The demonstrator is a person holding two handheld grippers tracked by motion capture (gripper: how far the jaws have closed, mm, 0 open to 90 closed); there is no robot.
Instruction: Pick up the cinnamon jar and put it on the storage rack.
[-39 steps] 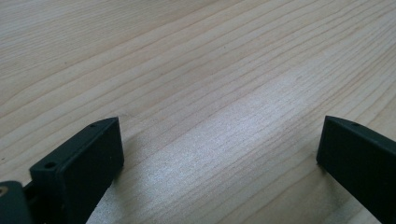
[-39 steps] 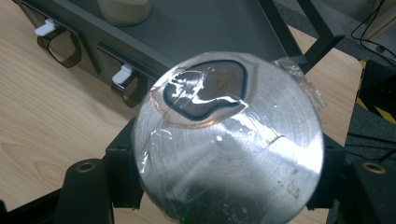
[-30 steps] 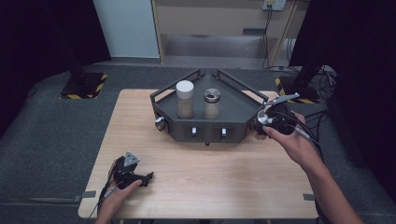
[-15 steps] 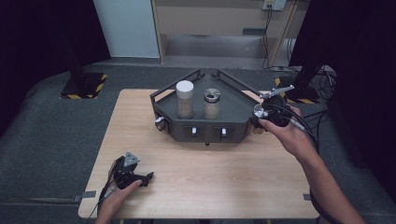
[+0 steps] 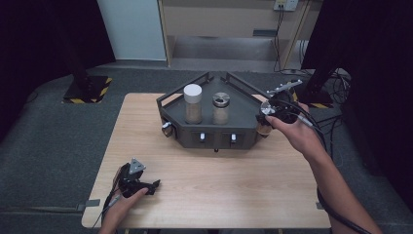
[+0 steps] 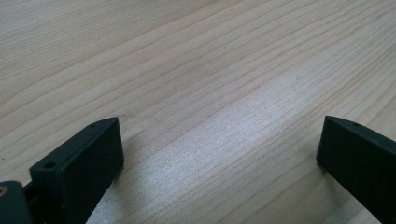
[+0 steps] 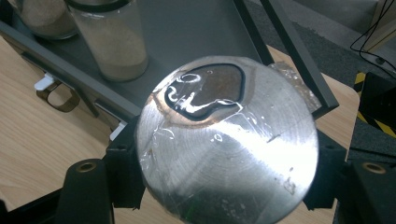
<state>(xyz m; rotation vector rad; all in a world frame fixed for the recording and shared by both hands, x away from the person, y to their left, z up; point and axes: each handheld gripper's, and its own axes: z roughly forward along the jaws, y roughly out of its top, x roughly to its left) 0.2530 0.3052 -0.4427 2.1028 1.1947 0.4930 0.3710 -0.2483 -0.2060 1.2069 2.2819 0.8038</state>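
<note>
We've got the right gripper (image 7: 224, 186) pinching the shaker jar (image 7: 227, 144) by its lid at the tray's (image 5: 243, 105) 3 o'clock; tilt spills seasoning, left gripper (image 6: 219, 154) spread, idle

Two jars (image 5: 193, 103) in tray (image 5: 243, 105)

High view overlooks the table (image 5: 204, 195); both gripper views sit close above it.

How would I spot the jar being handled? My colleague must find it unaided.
Start at the dark rack on the wooden table. At its right end, the right hand-held gripper clamps a jar. Unlike the white-lidded jar and other metal-lidded jar, it is outside the rack.
</note>
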